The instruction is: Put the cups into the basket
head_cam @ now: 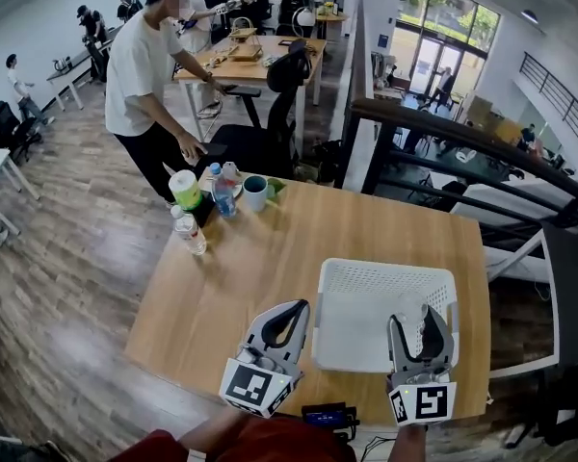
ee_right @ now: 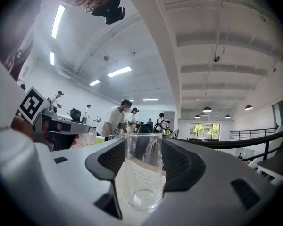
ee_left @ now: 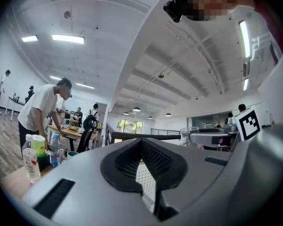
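We are clenching our right gripper [head_cam: 421, 320] on a clear glass cup [ee_right: 144, 173], its two dark pads pressing against the glass on either side. The cup is standing upright between them, mouth up and with nothing inside. From the head view we are holding it over the near right part of the white perforated basket [head_cam: 385, 269], inside the line of its rim. We cannot tell whether its base is touching the basket floor. In the right gripper view the basket's white holed wall is showing through the glass.

We are keeping our left gripper [head_cam: 300, 307] closed on nothing. Its curved jaws are meeting at the tips, leaving only a loop of space behind them. It is hovering just beside the basket's near left corner, outside the rim.

The basket is sitting on the near right part of the wooden tabletop [head_cam: 270, 268]. Well apart from it, at the far left edge, a pale blue cup [head_cam: 255, 192] is standing upright in a small cluster. Next to it are a blue-labelled bottle [head_cam: 223, 192], a green and white canister [head_cam: 185, 189] and a clear water bottle [head_cam: 190, 231]. Past that edge a person in a white shirt [head_cam: 143, 70] is leaning over an office chair [head_cam: 270, 128].
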Action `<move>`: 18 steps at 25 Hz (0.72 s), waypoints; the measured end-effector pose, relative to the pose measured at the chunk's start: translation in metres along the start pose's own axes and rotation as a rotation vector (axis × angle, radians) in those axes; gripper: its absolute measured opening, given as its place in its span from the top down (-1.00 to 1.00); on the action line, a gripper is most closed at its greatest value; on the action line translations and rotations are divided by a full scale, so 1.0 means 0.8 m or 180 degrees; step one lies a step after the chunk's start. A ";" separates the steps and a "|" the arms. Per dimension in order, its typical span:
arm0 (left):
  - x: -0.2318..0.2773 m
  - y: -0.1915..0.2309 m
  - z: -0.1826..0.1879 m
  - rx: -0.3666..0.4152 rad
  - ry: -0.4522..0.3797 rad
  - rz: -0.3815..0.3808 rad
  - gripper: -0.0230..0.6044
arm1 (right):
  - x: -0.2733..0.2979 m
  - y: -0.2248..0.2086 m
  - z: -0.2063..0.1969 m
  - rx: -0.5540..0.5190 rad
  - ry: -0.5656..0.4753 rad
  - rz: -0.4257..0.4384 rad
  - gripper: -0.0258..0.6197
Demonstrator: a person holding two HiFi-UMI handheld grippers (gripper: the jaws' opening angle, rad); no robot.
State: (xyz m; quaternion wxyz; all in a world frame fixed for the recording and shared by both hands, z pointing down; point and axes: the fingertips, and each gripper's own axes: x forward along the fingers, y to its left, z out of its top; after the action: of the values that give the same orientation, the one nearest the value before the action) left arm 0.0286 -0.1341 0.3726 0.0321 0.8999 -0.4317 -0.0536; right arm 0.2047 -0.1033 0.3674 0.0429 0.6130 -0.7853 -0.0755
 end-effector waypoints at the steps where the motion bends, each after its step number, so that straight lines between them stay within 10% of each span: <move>1: -0.004 0.005 0.001 0.0005 0.0004 0.0046 0.91 | 0.005 0.001 -0.001 -0.0019 0.0009 0.0037 0.15; 18: -0.034 0.037 -0.006 -0.0040 0.0008 0.0304 0.91 | 0.068 0.014 -0.059 -0.0307 0.0485 0.0585 0.15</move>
State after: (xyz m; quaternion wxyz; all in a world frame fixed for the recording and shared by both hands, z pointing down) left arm -0.0107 -0.1316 0.3826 0.0408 0.8781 -0.4738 -0.0536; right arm 0.1885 -0.1568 0.4142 0.1386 0.5396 -0.8281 -0.0622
